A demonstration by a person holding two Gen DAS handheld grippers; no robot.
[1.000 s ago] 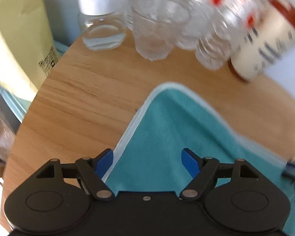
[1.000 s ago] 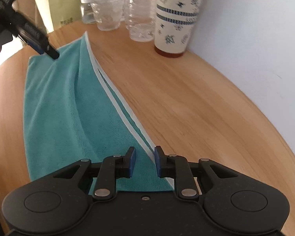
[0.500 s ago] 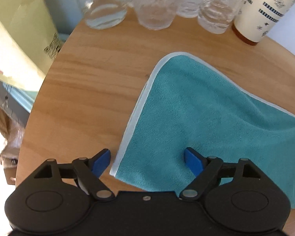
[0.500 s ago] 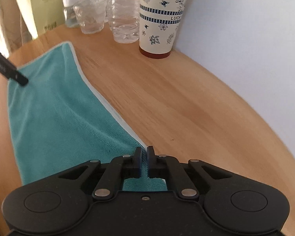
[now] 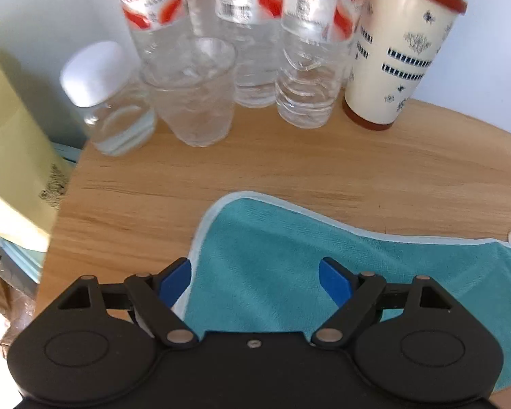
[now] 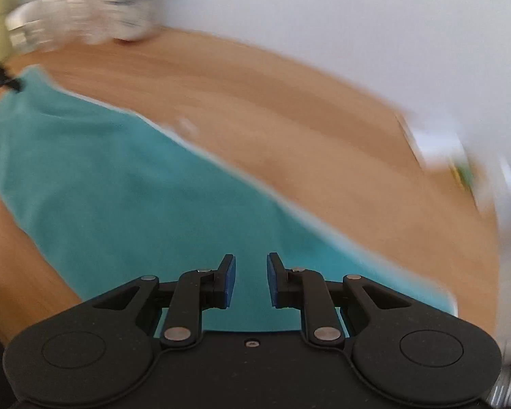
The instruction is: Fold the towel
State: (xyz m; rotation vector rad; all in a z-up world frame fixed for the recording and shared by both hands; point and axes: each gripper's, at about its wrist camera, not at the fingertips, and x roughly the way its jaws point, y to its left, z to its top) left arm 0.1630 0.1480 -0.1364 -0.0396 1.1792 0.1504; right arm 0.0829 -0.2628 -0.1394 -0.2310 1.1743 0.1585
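The left hand-held gripper [image 5: 255, 281] is spread wide and empty, its fingers straddling the near left edge of the teal towel [image 5: 276, 272], which lies flat on the table [image 5: 146, 197] directly below and ahead of it. The right hand-held gripper [image 6: 251, 281] stands partly apart over the other end of the towel [image 6: 119, 184], with nothing pinched between its pads; that view is smeared by motion, so edge detail there cannot be read. Hazard 1: the left-hand finger sits at or just outside the white hem, so closing from this position may catch only the border, or nothing, and the corner may slip during the lift. Hazard 2: ahead of the left hand-held gripper stand a glass tumbler [image 5: 194, 95], a lidded jar [image 5: 109, 105], water bottles [image 5: 303, 54] and a patterned cup [image 5: 395, 54], well apart from the towel's far corner but in the line of any forward sweep; a carried corner or a finger could topple them. Hazard 3: uneven grips at the two ends would probably produce a skewed fold.
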